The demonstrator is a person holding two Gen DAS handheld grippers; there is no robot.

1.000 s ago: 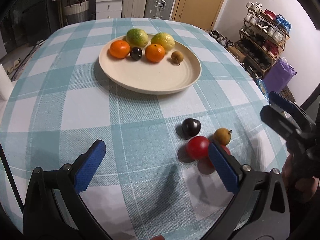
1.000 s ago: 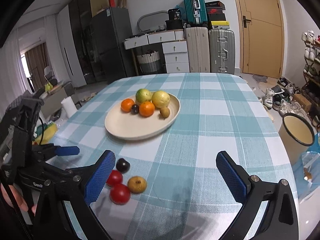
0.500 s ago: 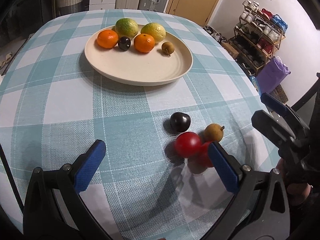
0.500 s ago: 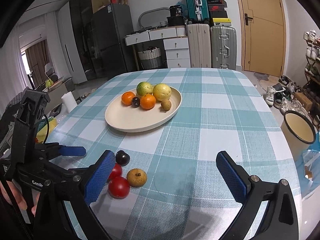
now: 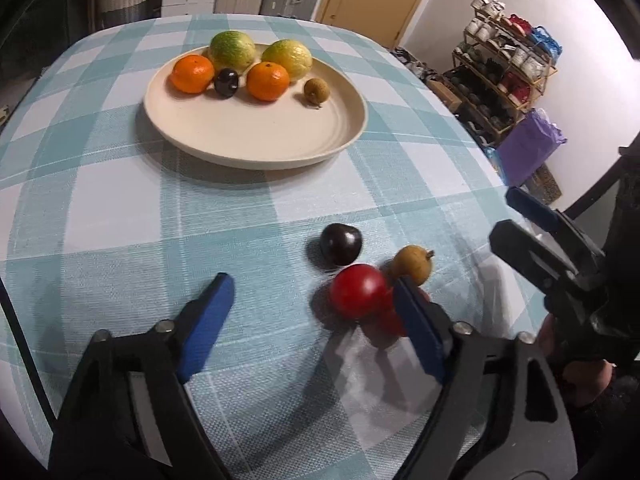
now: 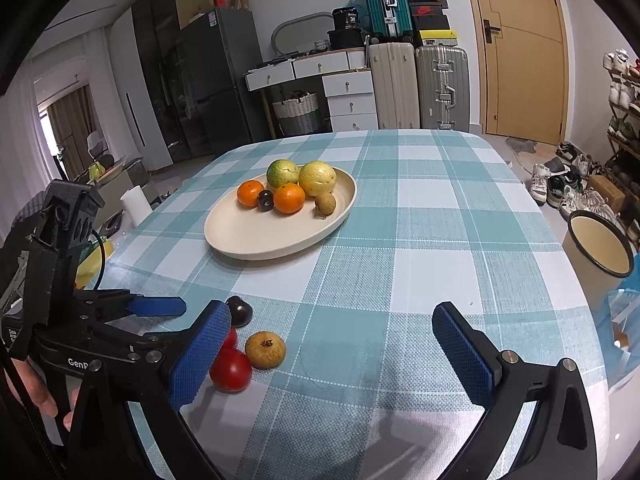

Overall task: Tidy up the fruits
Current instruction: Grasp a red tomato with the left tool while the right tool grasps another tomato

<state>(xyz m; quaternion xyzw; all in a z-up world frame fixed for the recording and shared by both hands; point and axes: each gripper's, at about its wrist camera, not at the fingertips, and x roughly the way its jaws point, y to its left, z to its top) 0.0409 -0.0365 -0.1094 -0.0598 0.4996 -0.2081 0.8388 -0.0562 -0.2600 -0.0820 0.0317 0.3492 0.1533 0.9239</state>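
The left claw (image 5: 308, 300) has dipped nearer the loose fruit and its jaws, spread wide a second ago, are closing with nothing between them yet; the red tomato (image 5: 358, 290) sits just inside its right finger, touching a brown longan (image 5: 414, 266), a dark plum (image 5: 341, 244) just beyond; the pick looks imminent; the right claw (image 6: 332, 344) hangs released; the cream plate (image 5: 280, 140) waits far off on the table (image 5: 120, 220).

My left gripper (image 5: 310, 306) tilted steeply down, jaws closing, nothing pressed between the pads | my right gripper (image 6: 330, 354) angled down at the near right, jaws wide apart, empty | a hand (image 6: 38, 394) gripped each handle
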